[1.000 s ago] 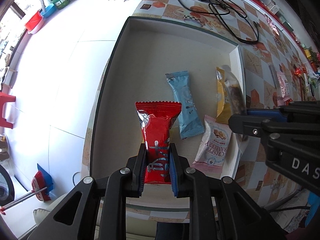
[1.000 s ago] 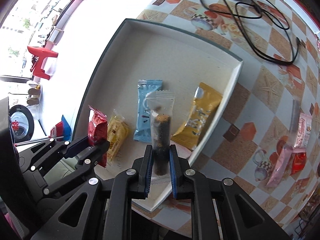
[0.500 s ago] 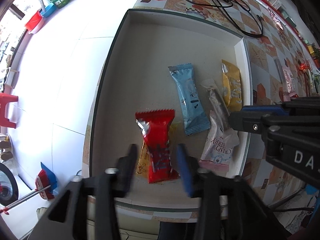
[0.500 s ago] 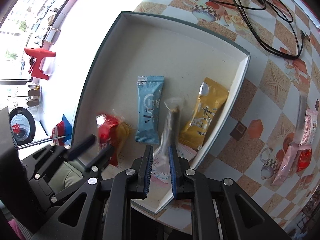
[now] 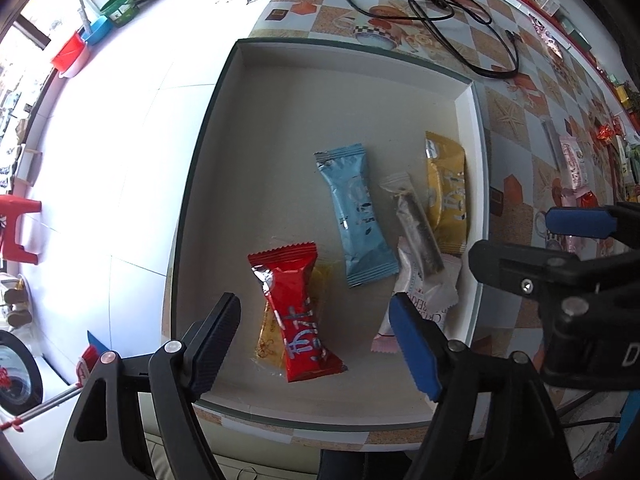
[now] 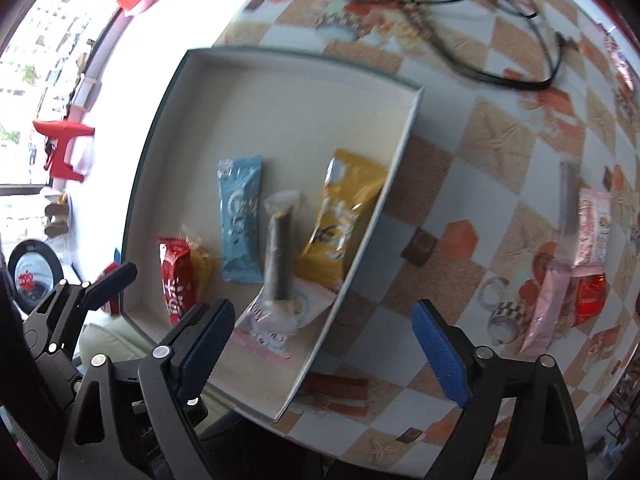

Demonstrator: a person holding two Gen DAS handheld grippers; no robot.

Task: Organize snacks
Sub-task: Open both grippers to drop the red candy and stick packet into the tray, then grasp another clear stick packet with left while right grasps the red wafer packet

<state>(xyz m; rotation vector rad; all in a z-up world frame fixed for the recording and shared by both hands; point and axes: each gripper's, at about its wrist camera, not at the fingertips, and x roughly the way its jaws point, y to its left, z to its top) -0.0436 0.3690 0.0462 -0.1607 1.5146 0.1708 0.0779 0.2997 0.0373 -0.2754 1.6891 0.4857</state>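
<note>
Left hand-held gripper (image 5: 316, 336) spread wide above the near end of the shallow white cardboard tray (image 5: 360, 92), jaws just opened, nothing pinched; glossy red crimped-end snack packet (image 5: 296, 312) lying free on the tray floor between and beyond the two fingers, resting partly on a translucent yellow wrapped sweet (image 5: 270, 340) near the tray's near wall. Right hand-held gripper (image 6: 320, 344) likewise spread wide, jaws just opened, gripping nothing, poised over the tray's near right corner. Clear plastic sleeve with a dark brown stick snack (image 6: 278, 256) lying in the tray, its lower end across a white and pink cranberry biscuit packet (image 6: 280, 320), between a pale blue foil sachet (image 6: 240, 220) toward the tray's middle and a mustard-yellow foil packet (image 6: 340, 220) leaning against the tray's right wall. Outside the tray, off its right wall on the table with the orange, beige and white checked cloth (image 6: 480, 140): a small heap of pink and red snack packets (image 6: 568, 280). Beyond the tray's far wall, a loose black cable (image 5: 440, 12) on the same cloth.
</note>
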